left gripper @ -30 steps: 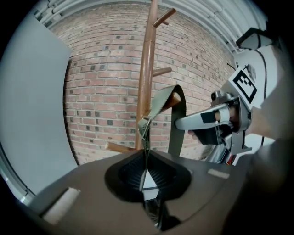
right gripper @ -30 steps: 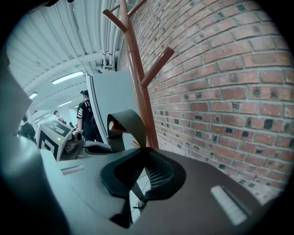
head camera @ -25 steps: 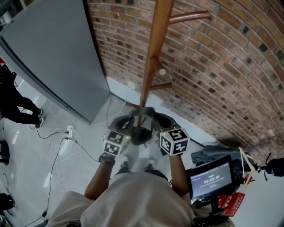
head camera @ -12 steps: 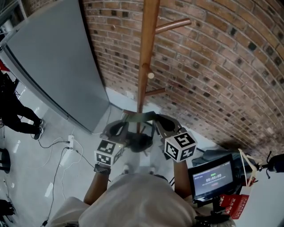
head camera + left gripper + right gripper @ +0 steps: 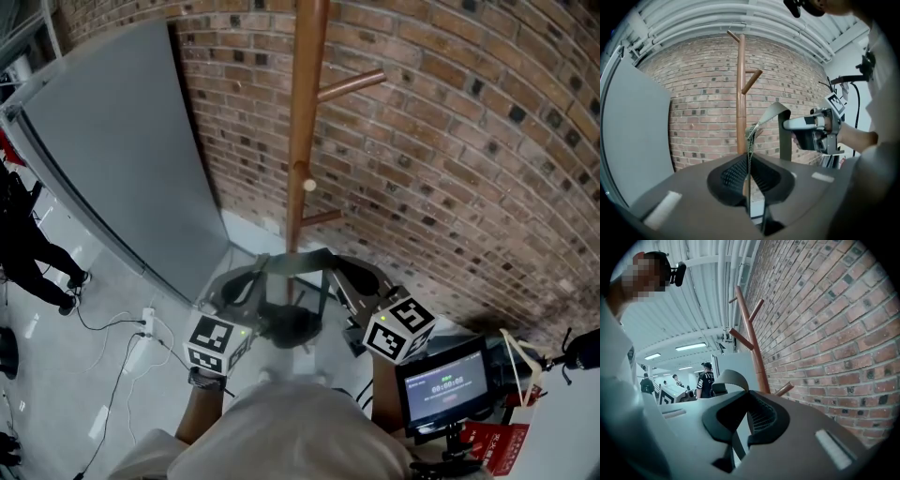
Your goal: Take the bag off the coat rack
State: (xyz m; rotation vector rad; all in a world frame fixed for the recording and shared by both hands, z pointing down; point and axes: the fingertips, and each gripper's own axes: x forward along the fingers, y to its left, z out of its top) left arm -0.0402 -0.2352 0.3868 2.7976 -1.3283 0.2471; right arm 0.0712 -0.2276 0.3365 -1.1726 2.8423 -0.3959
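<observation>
Just in front of the wooden coat rack [image 5: 302, 122], low on its pole, the dark bag [image 5: 289, 324] hangs from its olive-grey strap [image 5: 292, 264], which stretches sideways across the pole between the two grippers. The left gripper [image 5: 749, 164] has its jaws closed on the strap, which shows edge-on as a thin band between the ribbed pads. The right gripper [image 5: 742, 420] is likewise clamped on the strap, which rises from its jaws and curls over in a broad loop.

Only the head view shows the bag's body, blurred, below the strap and between the two marker cubes [image 5: 214, 339]; neither gripper view shows it. The left gripper view alone shows the strap's bend lying right at a short lower peg [image 5: 757, 132] of the coat rack; whether it rests on that peg I cannot tell. That view also shows the right gripper on the far side of the pole.

Behind the coat rack stands a brick wall [image 5: 450, 141], and to the rack's left a tall grey panel [image 5: 122, 159]. The right gripper view alone shows people [image 5: 705, 376] standing well beyond the rack. The head view alone shows white cables [image 5: 141, 323] on the floor [image 5: 56, 375] left of the rack and a small monitor [image 5: 445, 384] to its right.
</observation>
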